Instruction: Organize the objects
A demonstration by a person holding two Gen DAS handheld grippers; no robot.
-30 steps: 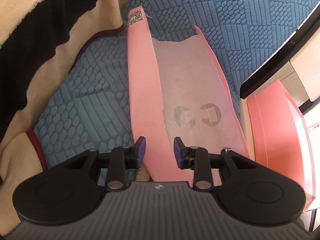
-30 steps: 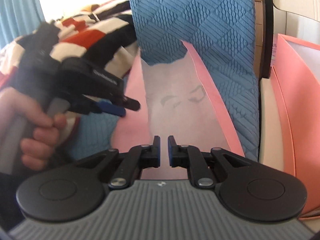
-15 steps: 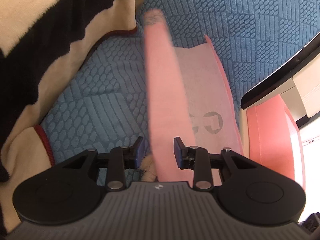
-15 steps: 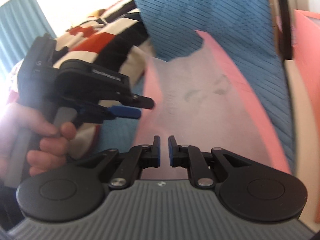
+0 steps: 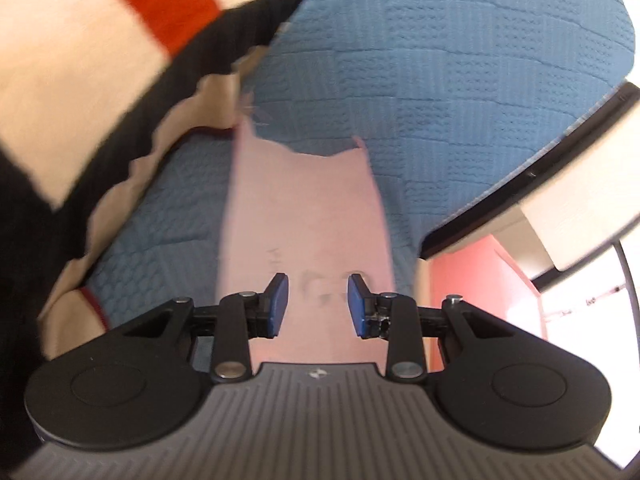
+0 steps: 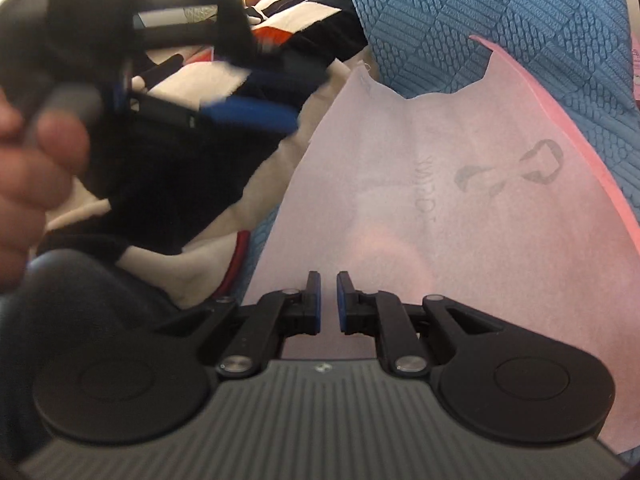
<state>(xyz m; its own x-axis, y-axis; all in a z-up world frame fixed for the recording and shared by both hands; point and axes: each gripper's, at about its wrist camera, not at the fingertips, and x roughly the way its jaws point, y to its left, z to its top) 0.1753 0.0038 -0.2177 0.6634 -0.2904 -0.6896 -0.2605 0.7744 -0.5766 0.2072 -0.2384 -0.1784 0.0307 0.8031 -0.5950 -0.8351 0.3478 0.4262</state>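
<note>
A pale pink bag (image 6: 448,208) of thin, fabric-like material lies flat on a blue quilted bed cover (image 5: 460,72), its open mouth, with a curved notch cut into the edge, pointing away from both cameras. A faint grey logo shows through its upper face. The left hand-held gripper (image 5: 318,304) hangs above the near end of the bag with its blue-padded jaws spread and nothing between them; seen from the right wrist camera it is a dark blur to the left of the bag, held by a person's hand (image 6: 28,184). The right hand-held gripper (image 6: 328,300) has its jaws drawn almost together just over the bag's near edge; only a narrow slit shows between the pads, and no material can be seen caught in it. Judging by this, the bag looks spread out and smoothed, but tidying it is probably not finished: it has not been folded or put away. To the right of the bag, past the dark edge of the bed, stands a brighter pink folded item (image 5: 480,280), perhaps more bags. To the left of the bag lies a striped blanket (image 5: 100,60) in cream, black and red. Motion blur smears the left view, the bag's near end is hidden under both gripper bodies, and the lettering beside the logo cannot be read.
</note>
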